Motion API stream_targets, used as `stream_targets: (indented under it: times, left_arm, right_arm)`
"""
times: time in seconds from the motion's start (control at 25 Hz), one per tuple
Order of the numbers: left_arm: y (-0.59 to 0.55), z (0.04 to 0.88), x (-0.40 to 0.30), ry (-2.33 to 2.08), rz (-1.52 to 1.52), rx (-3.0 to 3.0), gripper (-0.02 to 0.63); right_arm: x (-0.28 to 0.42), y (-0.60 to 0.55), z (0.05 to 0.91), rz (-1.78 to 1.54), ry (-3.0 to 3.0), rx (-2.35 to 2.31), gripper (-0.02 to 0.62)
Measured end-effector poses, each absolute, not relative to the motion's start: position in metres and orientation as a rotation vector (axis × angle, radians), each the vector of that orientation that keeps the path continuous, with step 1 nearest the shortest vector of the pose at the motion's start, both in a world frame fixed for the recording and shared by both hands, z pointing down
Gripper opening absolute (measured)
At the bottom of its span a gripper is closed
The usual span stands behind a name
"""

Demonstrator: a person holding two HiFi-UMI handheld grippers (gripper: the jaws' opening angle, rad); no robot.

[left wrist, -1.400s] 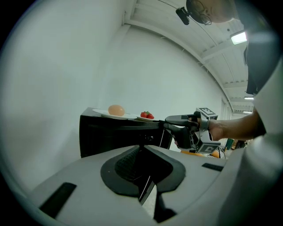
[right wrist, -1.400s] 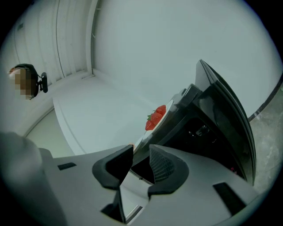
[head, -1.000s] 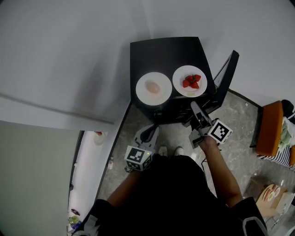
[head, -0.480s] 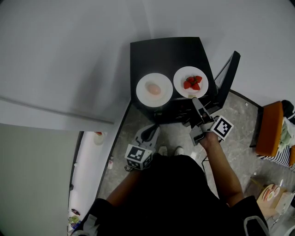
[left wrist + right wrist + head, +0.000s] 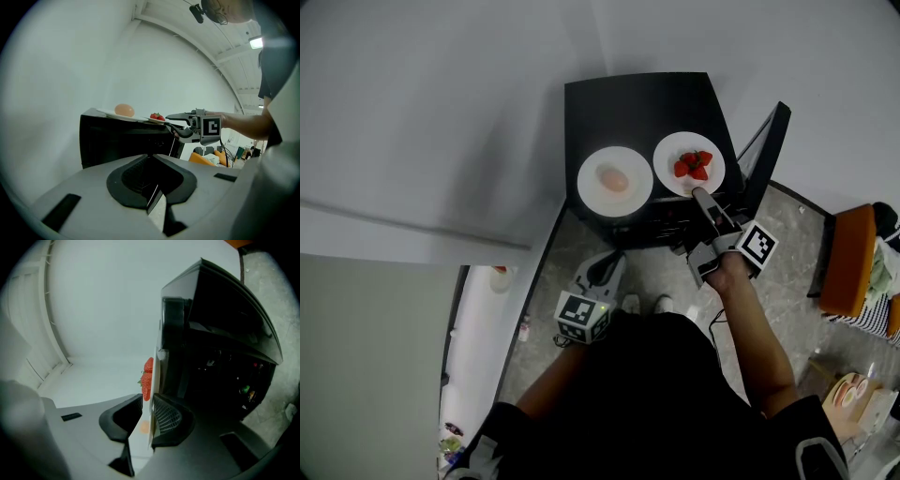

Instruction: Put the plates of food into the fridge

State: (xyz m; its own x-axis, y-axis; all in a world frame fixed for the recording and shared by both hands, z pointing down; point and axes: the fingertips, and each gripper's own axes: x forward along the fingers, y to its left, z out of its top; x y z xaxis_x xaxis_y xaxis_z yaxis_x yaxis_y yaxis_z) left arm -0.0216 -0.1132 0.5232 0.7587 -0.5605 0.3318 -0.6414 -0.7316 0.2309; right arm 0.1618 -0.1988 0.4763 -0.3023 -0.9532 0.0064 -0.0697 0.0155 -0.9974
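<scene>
Your right gripper (image 5: pixel 698 194) sits at the near rim of the strawberry plate (image 5: pixel 688 164), on top of the black fridge (image 5: pixel 637 103) in the upper centre of the head view. The left gripper (image 5: pixel 602 272) hangs lower, below the second plate (image 5: pixel 615 181).

Left gripper view — jaws together, nothing between them.

Right gripper view — the jaws have just been closing and stand narrow around the plate's rim, the left one not yet touching.

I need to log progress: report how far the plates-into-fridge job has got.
Done: the fridge door stands open. In hand: the right gripper has its jaws round the rim of the strawberry plate; they have just been closing but do not clamp it yet. To do: that plate and the egg plate both sit on the fridge top, neither inside. The left gripper hangs low, empty.
</scene>
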Motion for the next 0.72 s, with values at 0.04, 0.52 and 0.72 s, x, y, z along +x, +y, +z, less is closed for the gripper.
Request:
stream_targets:
  times: [0.04,0.52,0.72]
  left_arm:
    - [-0.112,0.524,-0.022,-0.927,0.347,2.624,0.024]
    - [-0.108,0.529,-0.017,-0.913,0.367,2.623,0.024]
    - [-0.095,0.527,-0.01,-0.899,0.373,2.633,0.024]
  right_arm:
    - [0.161,-0.199,0.479,-1.414,1.476,-1.098,0.076]
    - [0.154,-0.178,0.487,-1.485,1.456,-1.027,0.037]
    - [0.153,-0.156,0.483,-1.488,1.472,-0.995,0.037]
